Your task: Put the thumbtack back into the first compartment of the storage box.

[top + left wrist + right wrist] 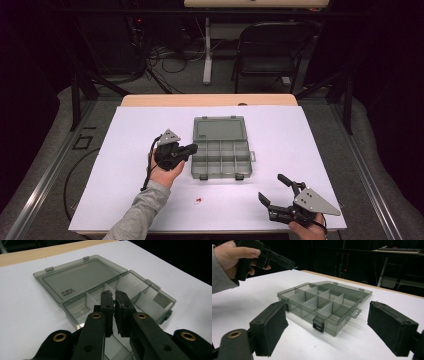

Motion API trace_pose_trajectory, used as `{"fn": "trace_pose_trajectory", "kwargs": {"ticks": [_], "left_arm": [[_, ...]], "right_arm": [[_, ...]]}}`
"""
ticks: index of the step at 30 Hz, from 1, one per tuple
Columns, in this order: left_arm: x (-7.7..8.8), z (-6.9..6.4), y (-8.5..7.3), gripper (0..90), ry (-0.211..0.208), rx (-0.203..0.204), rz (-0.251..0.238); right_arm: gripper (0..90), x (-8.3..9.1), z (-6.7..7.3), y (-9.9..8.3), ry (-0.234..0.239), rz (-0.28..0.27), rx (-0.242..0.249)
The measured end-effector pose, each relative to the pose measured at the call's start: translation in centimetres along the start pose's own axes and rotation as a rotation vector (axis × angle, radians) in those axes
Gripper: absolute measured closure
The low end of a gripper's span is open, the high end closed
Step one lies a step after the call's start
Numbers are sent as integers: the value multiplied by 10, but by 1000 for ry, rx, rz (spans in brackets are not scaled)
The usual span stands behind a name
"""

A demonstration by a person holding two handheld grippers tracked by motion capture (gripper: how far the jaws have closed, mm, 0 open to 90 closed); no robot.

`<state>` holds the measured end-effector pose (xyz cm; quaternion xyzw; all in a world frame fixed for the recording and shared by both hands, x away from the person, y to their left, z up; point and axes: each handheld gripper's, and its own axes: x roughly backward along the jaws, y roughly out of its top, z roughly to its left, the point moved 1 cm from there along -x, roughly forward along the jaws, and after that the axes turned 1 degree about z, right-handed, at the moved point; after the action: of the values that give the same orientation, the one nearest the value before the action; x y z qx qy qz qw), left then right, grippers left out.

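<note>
left fingers (113,298) pinched on small green piece (113,300), right fingers (332,330) wide apart

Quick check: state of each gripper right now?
Left gripper: shut on a tiny green thing, above the open organizer box.
Right gripper: open, holding nothing.

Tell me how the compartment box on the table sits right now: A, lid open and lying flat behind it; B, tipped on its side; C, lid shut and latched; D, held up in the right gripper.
A: the compartment box stands with its lid folded back flat on the table, dividers exposed.
</note>
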<state>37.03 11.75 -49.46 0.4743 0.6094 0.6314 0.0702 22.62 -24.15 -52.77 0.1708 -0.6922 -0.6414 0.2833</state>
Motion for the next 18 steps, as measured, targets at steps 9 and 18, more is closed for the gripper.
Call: {"fn": "trace_pose_trajectory", "kwargs": {"ticks": [9, 18], "left_arm": [[-20, 13, -2, 856, 22, 35, 40], [-36, 19, -7, 856, 28, 57, 73]], "right_arm": [[145, 0, -1, 0, -5, 8, -6], [145, 0, -1, -1, -4, 14, -9]]}}
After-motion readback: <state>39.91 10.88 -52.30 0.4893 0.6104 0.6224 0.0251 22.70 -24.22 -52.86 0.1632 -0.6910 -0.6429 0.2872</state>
